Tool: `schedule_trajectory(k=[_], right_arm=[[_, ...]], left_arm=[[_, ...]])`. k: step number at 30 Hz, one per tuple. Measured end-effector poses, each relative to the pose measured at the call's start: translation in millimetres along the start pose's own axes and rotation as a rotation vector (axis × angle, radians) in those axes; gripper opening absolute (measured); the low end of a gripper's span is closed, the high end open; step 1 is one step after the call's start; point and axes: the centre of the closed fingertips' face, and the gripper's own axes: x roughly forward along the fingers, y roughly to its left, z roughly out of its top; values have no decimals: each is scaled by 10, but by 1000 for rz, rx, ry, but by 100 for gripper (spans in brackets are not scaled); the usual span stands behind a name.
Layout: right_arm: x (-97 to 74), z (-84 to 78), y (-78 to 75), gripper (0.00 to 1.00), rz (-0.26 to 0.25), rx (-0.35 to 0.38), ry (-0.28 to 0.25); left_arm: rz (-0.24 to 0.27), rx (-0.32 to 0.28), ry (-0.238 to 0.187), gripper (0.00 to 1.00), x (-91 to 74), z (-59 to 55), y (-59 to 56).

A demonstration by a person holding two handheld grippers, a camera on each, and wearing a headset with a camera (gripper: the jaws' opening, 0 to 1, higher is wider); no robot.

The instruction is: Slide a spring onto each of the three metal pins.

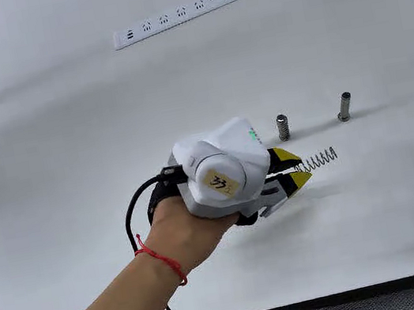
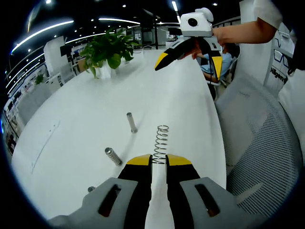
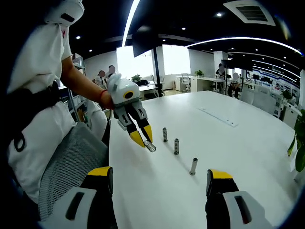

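Head view has the left gripper [image 1: 299, 168] low over the white tabletop [image 1: 69, 147], its jaws clamped on one end of a spring [image 1: 318, 159] that juts out level. Near its free end stands a bare pin [image 1: 344, 106], and beside that a sprung pin [image 1: 282, 127]. The right gripper [image 3: 161, 174] hangs well apart from them, jaws wide apart.

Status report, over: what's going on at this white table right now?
Left gripper shut on thin silver wire spring. Right gripper open, off to the side. Bare grey metal pin ahead; nothing between.
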Motion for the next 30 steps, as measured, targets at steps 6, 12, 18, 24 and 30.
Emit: schedule_trajectory(k=[6, 12, 18, 24, 30], right_arm=[[111, 343, 63, 66, 37, 31, -51], [213, 677, 142, 47, 76, 58, -77], [260, 881, 151, 35, 89, 58, -103], [279, 954, 199, 25, 118, 50, -91], [274, 1000, 248, 14, 145, 43, -86]], left_arm=[[12, -50, -122, 7, -135, 332, 1], [16, -72, -222, 7, -273, 627, -8], [16, -92, -299, 7, -371, 818, -30], [15, -98, -346, 7, -419, 926, -61], [11, -99, -362, 7, -438, 952, -84]])
